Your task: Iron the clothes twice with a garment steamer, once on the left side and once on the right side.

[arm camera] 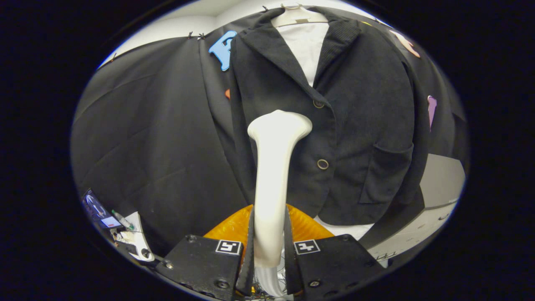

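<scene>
1. Gripper [269, 251] clamped on white garment steamer [273, 175], one finger [249, 251] on each side of its handle.
2. Steamer head up ahead of fingers, at dark jacket [334, 125]'s front panel.
3. Jacket hanging beyond on white hanger [297, 14].

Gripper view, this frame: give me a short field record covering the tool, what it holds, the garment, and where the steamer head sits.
tool: tool, both fingers pressed on the steamer handle
held item: white garment steamer, upright
steamer head: in front of the jacket panel beside the button line, level between the two buttons; contact cannot be told
garment: dark jacket on a hanger, over a white shirt
beneath: orange object behind the fingers
</scene>
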The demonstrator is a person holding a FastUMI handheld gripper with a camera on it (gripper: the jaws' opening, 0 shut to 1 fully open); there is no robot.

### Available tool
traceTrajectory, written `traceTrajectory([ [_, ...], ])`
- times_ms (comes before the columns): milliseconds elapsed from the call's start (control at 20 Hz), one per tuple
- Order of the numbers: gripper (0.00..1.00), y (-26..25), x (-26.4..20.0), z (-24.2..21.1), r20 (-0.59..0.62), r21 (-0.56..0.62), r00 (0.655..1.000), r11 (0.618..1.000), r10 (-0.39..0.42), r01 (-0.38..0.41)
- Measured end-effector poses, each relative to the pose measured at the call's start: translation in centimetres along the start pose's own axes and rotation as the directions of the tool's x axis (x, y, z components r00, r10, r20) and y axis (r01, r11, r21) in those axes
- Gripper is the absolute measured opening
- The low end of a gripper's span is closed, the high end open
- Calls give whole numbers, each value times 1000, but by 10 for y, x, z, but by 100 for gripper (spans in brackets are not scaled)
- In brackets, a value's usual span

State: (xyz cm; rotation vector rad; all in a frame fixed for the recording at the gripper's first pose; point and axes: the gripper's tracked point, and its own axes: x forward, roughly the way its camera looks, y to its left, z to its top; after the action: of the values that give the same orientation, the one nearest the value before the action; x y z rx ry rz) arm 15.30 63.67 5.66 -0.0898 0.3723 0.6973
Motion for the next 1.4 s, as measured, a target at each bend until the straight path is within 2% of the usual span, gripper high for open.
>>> traceTrajectory([
  [700,33,1,31,-44,-81,-2,997,1000,-8,8],
  [1400,33,1,33,-57,-158,9,987,1000,-14,15],
])
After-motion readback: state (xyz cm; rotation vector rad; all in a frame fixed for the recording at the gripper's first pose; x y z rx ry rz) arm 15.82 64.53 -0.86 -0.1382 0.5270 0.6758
